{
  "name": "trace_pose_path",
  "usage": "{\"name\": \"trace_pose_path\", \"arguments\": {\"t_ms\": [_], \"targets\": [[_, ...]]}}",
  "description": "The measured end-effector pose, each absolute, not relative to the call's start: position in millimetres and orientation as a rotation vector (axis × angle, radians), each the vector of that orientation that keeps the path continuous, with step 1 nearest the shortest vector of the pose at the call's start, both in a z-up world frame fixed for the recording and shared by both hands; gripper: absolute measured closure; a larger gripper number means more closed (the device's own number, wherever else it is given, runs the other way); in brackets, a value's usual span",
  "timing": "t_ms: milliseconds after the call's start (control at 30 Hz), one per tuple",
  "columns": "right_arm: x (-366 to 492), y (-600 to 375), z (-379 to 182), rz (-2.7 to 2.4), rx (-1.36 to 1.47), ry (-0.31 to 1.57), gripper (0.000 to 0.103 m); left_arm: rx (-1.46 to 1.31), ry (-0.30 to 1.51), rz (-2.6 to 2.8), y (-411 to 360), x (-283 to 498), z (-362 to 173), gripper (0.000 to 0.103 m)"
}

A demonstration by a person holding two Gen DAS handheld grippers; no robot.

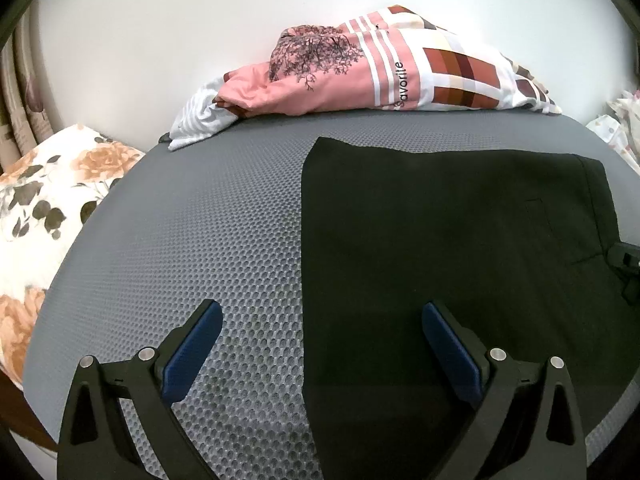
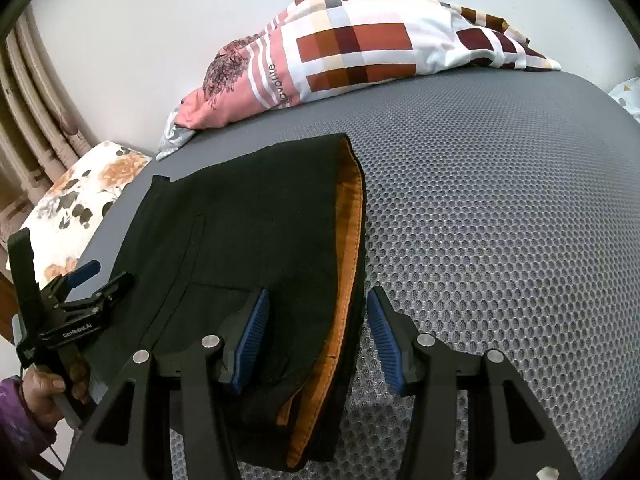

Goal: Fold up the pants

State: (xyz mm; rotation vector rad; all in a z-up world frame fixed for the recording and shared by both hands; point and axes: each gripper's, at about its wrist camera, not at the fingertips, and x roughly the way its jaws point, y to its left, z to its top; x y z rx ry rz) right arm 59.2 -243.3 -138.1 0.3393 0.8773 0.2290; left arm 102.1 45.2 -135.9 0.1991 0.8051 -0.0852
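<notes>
Black pants (image 1: 460, 240) lie folded flat on a grey mesh mat (image 1: 200, 220). My left gripper (image 1: 320, 312) stands wide open over their left edge, one blue pad above the mat and the other above the black cloth, gripping nothing. In the right wrist view the pants (image 2: 248, 220) show an orange inner waistband (image 2: 348, 240) along their right edge. My right gripper (image 2: 318, 296) straddles that edge, partly open: the left pad rests against the black cloth, and the right pad stands clear of it over the mat (image 2: 500, 200). The left gripper (image 2: 108, 276) shows at the pants' far-left side.
A pink and plaid quilt (image 1: 380, 72) is heaped along the mat's far edge against a white wall. A floral pillow (image 1: 48, 208) lies off the mat's left side, with curtains behind it. A hand in a purple sleeve (image 2: 36, 400) holds the left gripper.
</notes>
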Motion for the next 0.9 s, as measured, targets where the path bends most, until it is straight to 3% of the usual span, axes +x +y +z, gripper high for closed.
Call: {"name": "trace_pose_path", "arguments": {"t_ms": [567,900], "targets": [[58.1,-243.4,-139.6,0.247,0.336,0.868,0.053,0.186,0.812,-0.075,47.3,102.2,-139.8,0.000],[60.2,-231.5,-140.2,0.277,0.268,0.873,0.035,0.196,0.808,-0.073,47.2,102.5,-140.0,0.000]]}}
